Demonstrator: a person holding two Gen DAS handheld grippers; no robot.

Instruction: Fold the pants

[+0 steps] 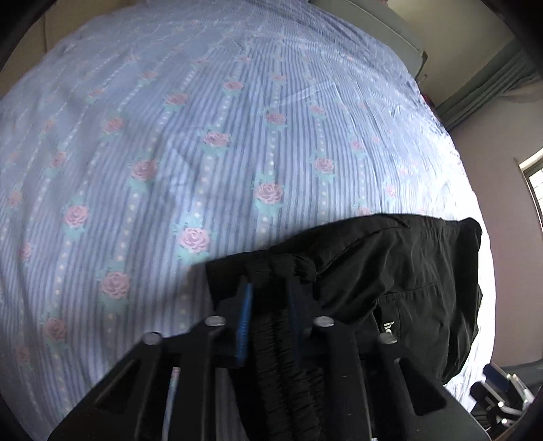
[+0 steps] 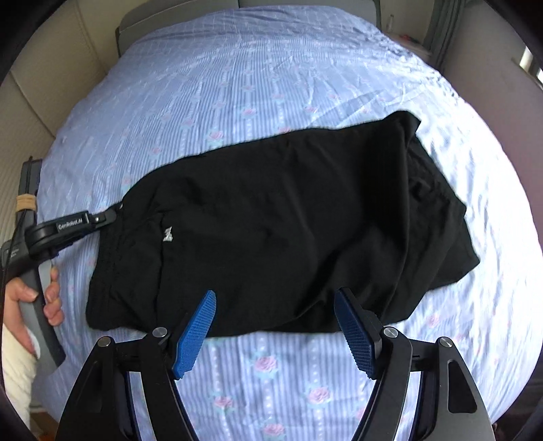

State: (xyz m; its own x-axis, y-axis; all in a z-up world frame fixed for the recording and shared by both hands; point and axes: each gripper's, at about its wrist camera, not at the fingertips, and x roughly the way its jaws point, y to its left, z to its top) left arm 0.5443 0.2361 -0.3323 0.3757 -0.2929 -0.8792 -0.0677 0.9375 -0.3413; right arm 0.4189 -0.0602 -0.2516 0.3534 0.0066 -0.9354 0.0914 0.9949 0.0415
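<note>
Black pants (image 2: 271, 217) lie folded across the bed, waistband at the left, legs doubled over toward the right. My left gripper (image 1: 271, 288) is shut on the gathered elastic waistband (image 1: 281, 339) of the pants (image 1: 390, 271). In the right wrist view the left gripper (image 2: 112, 213) touches the waistband's far left corner, held by a hand (image 2: 30, 298). My right gripper (image 2: 275, 298) is open, its blue pads (image 2: 197, 332) just above the near edge of the pants, holding nothing.
The bed has a blue striped sheet with pink roses (image 1: 203, 135). A grey headboard (image 2: 237, 6) stands at the far end. Beige walls surround it, with a curtain and window (image 1: 532, 183) to the right. A wheeled frame (image 1: 502, 393) stands beside the bed.
</note>
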